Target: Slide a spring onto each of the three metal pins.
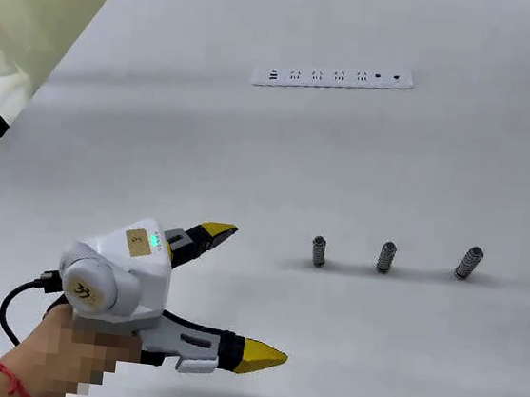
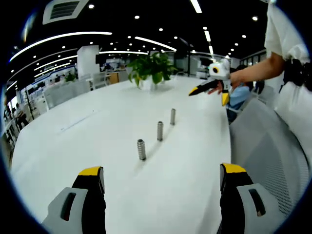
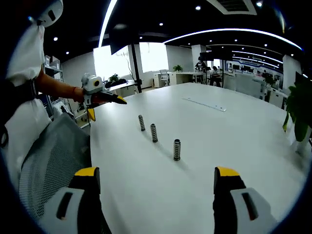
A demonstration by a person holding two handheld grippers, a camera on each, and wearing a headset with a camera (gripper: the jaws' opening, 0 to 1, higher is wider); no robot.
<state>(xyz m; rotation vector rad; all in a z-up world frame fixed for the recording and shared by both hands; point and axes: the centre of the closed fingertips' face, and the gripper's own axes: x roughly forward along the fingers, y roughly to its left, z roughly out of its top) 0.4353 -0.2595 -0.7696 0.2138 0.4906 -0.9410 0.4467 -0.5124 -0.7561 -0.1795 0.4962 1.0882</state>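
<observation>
Three short springs stand in a row on the white worktop (image 1: 250,159), apart from one another: the left spring (image 1: 318,252) upright, the middle spring (image 1: 387,257) leaning slightly and the right spring (image 1: 469,262) leaning more. Whether a pin runs up inside any of them cannot be made out; the coils hide whatever is in them.

In the head view the left gripper (image 1: 256,293) sits at the lower left, well apart from the left spring, its yellow-tipped fingers (image 1: 261,355) spread wide with nothing between them. The hand holding it is blurred over and cut off by the bottom edge, as is the black cable (image 1: 9,308) looping from the gripper's back.

The right gripper (image 3: 156,171) looks down the row from the other end, its fingers also wide apart and holding nothing; the springs lie ahead of it, none touching it.

A white power strip (image 1: 332,77) lies farther back on the worktop. A grey mesh chair back (image 3: 53,151) stands at the worktop's edge, partly cut off. A potted plant (image 2: 153,68) stands at the far end, small and soft in focus.
</observation>
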